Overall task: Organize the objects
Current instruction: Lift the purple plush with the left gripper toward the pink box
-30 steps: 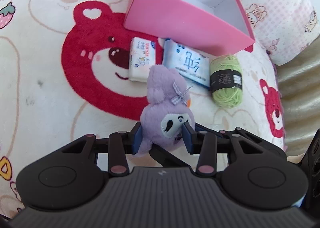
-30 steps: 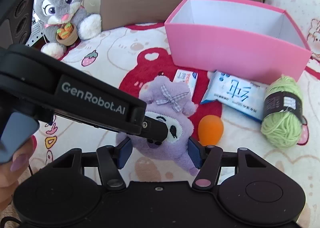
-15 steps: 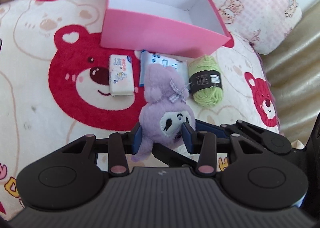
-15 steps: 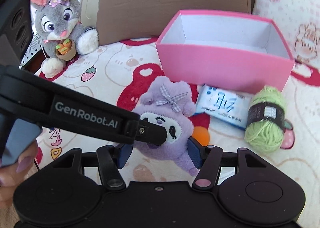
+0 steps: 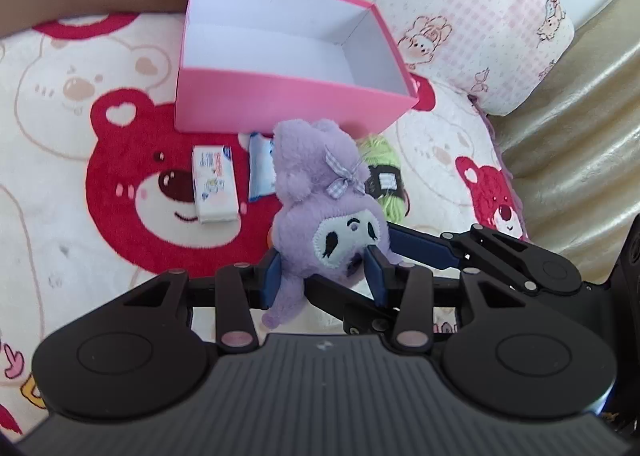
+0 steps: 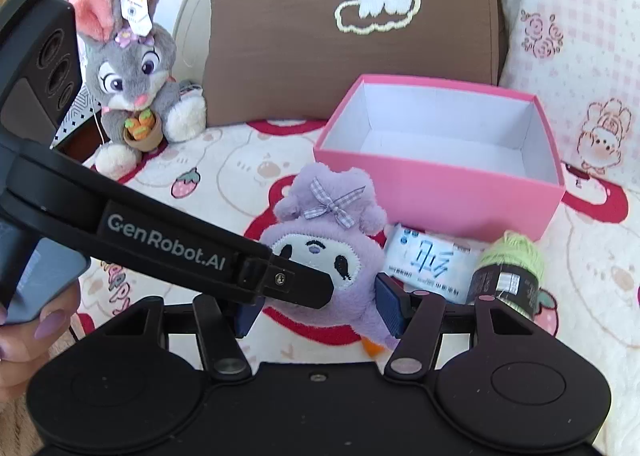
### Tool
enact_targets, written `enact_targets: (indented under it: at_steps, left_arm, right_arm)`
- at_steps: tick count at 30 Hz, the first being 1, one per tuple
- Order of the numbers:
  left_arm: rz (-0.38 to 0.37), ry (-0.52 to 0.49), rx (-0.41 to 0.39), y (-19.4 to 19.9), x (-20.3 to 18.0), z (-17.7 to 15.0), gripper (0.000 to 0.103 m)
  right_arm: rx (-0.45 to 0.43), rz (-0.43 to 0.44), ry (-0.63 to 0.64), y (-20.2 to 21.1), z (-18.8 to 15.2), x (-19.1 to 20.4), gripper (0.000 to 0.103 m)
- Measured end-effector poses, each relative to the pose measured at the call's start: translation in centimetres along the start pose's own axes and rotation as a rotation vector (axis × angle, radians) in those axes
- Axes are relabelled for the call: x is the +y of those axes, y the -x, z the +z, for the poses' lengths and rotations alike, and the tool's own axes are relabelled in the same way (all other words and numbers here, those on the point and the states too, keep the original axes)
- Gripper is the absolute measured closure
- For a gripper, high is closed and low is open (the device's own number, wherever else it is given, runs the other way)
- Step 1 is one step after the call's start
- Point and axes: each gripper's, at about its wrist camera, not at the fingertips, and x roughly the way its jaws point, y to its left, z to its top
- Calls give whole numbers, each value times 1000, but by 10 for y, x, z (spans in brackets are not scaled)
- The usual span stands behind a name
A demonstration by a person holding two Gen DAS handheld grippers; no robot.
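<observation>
With both my grippers, the left [image 5: 325, 276] and the right [image 6: 318, 306], pinching the purple plush toy [image 5: 320, 207], I have raised it off the bear blanket [image 5: 100, 183], so it now hangs before the empty pink box [image 5: 288, 103], ready to go in.

Bright daylight floods my feeds; glare washes the 1 o'clock corner, fisheye bends the edges, slight blur softens details.

Purple plush [image 5: 320, 191] upright, lifted nr empty pink box [image 5: 280, 103]
</observation>
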Motion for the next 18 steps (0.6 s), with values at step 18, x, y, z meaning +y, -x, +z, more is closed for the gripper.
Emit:
enact_targets:
  at_steps: [18]
  left_arm:
    - [0, -80, -49, 12, -42, 67, 62]
  right_arm:
    - [-69, -17, -11, 15, 53, -34, 39]
